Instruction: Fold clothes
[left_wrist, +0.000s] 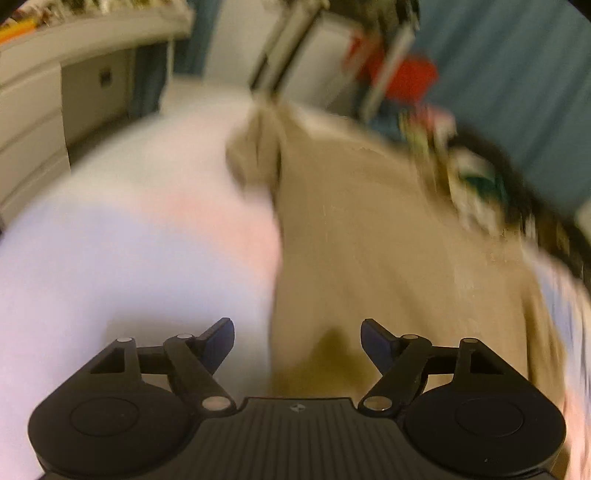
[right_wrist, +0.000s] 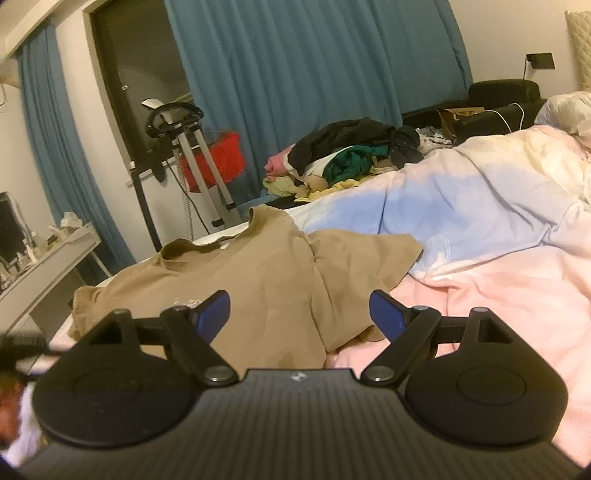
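A tan T-shirt (right_wrist: 236, 280) lay spread on the pastel duvet (right_wrist: 480, 258) of a bed, neckline toward the far edge and one short sleeve (right_wrist: 369, 251) fanned out over the pink-and-blue cover. Both grippers hung above it with nothing in their grasp. The right gripper (right_wrist: 300, 314) had its blue-padded fingers spread wide, poised just over the near hem on the sleeve side; the left gripper (left_wrist: 297, 341), its view smeared by motion blur, was likewise spread, hovering where the shirt's edge met the bare duvet.

The shirt looked laid out but not yet folded — no panel was turned over, and one shoulder (left_wrist: 255, 155) was bunched into a small lump in the left wrist view. The step in hand seemed to be the approach for a first grasp. The next move would likely call for each gripper to drop to the cloth and pinch a single layer at hem and shoulder on one side, then carry that edge across the chest. The bunched shoulder probably wanted smoothing first.

A heap of unsorted clothes (right_wrist: 351, 155) waited farther up the bed, near the blue curtains (right_wrist: 295, 74) — more work to come, by the look of it.
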